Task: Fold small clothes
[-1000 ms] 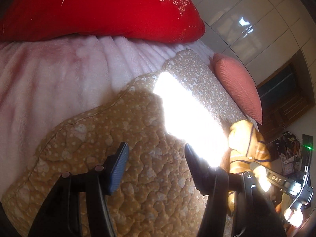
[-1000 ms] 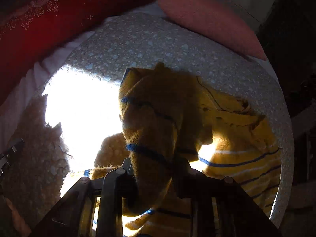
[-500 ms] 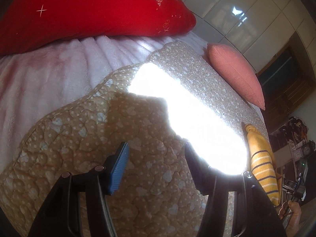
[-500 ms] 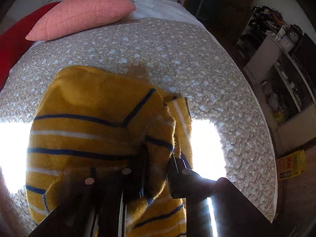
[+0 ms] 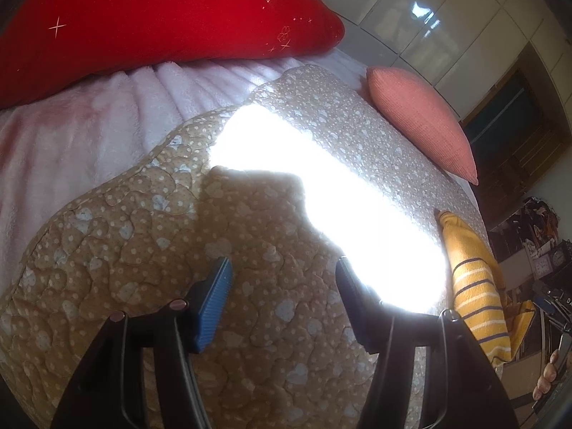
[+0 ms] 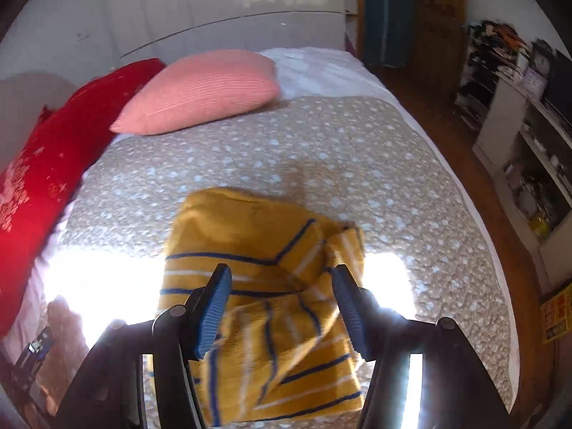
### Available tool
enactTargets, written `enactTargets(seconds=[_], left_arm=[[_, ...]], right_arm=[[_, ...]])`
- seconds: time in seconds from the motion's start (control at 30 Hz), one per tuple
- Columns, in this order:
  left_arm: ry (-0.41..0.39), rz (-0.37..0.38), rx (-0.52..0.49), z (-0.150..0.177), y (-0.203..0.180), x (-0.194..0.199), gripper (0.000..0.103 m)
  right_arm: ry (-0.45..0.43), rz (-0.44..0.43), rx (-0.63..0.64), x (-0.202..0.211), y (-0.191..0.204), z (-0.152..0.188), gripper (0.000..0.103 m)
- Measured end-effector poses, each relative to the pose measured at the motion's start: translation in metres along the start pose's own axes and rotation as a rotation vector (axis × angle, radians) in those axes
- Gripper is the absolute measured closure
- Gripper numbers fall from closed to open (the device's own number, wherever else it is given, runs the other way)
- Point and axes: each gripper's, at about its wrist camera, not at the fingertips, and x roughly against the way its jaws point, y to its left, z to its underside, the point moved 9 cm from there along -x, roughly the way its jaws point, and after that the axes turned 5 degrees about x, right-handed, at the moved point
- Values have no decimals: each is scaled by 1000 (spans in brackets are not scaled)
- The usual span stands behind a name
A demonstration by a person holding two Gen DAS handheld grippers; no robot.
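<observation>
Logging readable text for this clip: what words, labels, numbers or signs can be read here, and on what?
"DA", cut off by the frame edge, on a black device.
Yellow sign near the floor: red print, too blurred to read.
Clock on the shelf: numerals too small.

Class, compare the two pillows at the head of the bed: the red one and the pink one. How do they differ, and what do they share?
The red pillow is much longer than the pink pillow. The red pillow carries small pale star and flower prints; the pink pillow is plain with a fine ribbed weave. The red pillow rests partly on the fleecy pink blanket; the pink pillow sits at the edge of the spotted quilt. Both lie flat, away from the yellow striped garment.
</observation>
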Motion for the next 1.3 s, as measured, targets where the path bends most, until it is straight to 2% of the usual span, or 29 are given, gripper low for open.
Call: enactTargets(seconds=[0.1,0.2,0.23,0.3,0.37,0.43,0.47,0.53,0.67,0.7,0.73,0.83,0.87,0.93,1.0,1.1,1.17,1.2,1.3], left_arm=[[4,0,-22,4,-4,0,44],[5,7,-25,4,-4,1,44],[5,11,-21,3,-3,2,43],[5,11,-12,3,-1,4,42],[0,6,-2,1,1,5,41],[-5,-2,-3,1,2,5,41],[-7,-11,-8,2,3,5,41],[-12,-31,-22,4,2,5,41],[-32,-48,-47,6,-7,7,41],[-35,-45,-54,6,-10,7,40],[-37,-42,-62,7,-13,8,40],[-43,-46,-97,11,-22,7,39],[-42,-48,-107,12,-24,7,39],[-38,-47,-121,15,-27,6,39],[-31,-43,-128,16,-30,5,39],[-22,-23,-128,16,-35,3,39],[-25,-12,-130,16,-39,5,38],[-29,-8,-130,15,-40,6,38],[-38,-2,-139,16,-46,7,35]], right_arm=[[33,6,136,-10,33,17,43],[102,83,201,-28,29,51,48],[131,102,186,-35,16,66,54],[191,101,109,-51,-13,96,55],[212,26,-12,-59,-35,117,54],[206,-54,-114,-57,-45,120,50],[206,-66,-134,-53,-46,118,49],[181,-36,-113,-41,-46,109,49],[23,87,-16,-2,-37,71,45],[-18,125,-8,5,-36,60,40],[-55,143,-8,10,-34,49,35],[-98,150,-16,6,-24,15,33],[-89,117,-15,-1,-16,6,33],[-14,25,-26,-28,1,-5,33],[46,-17,-66,-58,7,-8,33],[132,-8,-102,-109,6,-6,33],[248,3,-104,-145,0,10,24],[263,2,-102,-151,-1,13,22],[233,-19,-114,-131,3,8,22]])
